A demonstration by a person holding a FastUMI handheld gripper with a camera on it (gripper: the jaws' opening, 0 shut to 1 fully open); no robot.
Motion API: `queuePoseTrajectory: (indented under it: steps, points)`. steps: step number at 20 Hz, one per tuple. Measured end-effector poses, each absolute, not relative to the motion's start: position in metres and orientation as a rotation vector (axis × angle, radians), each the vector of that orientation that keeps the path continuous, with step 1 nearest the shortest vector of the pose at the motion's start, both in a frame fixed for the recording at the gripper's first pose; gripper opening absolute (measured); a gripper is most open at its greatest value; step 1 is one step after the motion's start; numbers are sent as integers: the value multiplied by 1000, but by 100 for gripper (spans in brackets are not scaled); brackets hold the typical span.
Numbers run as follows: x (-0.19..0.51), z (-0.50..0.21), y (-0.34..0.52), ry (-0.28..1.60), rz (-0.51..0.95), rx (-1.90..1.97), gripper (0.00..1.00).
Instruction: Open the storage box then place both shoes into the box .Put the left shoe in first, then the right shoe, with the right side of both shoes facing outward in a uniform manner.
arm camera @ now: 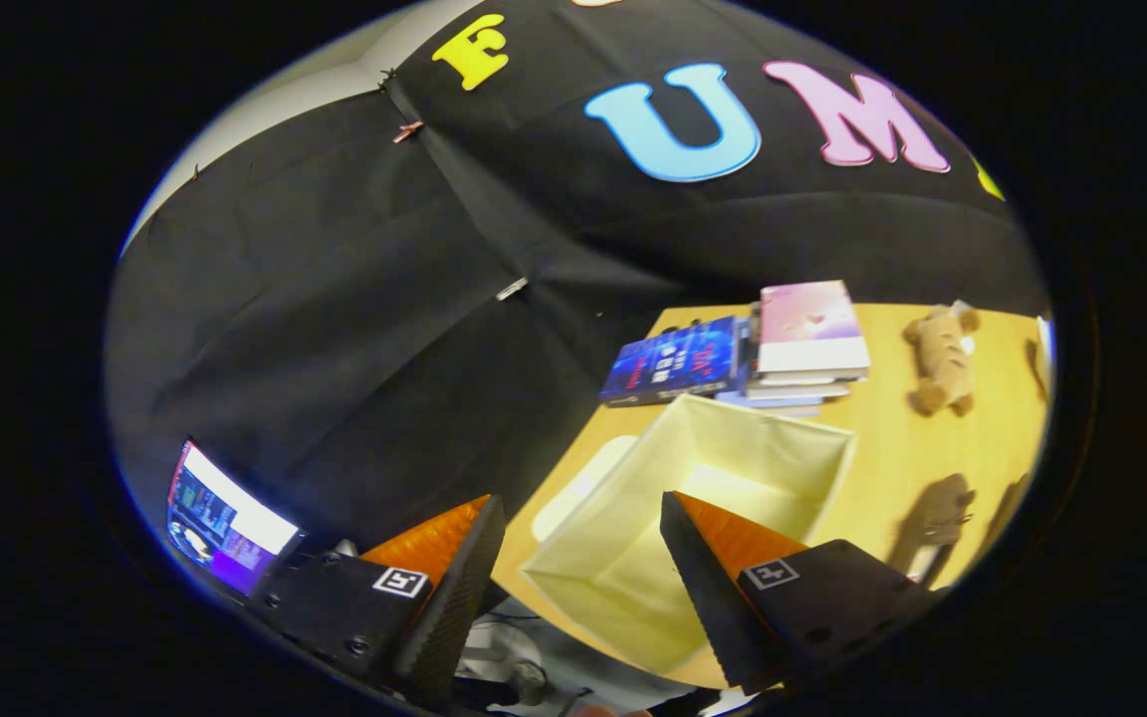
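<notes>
Gripper view: jaws (583,558) spread wide, empty — the open storage box (633,558) sits just ahead between them at the worktop (892,448) near edge; brown shoe (932,518) lies beside it, books (802,349) beyond
</notes>
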State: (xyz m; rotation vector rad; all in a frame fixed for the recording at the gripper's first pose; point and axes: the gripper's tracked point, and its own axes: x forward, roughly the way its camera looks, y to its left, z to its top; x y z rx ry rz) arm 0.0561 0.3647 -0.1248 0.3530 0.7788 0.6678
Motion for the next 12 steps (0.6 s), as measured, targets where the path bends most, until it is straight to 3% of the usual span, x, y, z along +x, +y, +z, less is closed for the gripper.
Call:
queuePoseTrajectory:
  steps: [5,12]
  points:
    - [65,-144,259,687,463,230,98]
    - [55,-213,139,762,223,94,98]
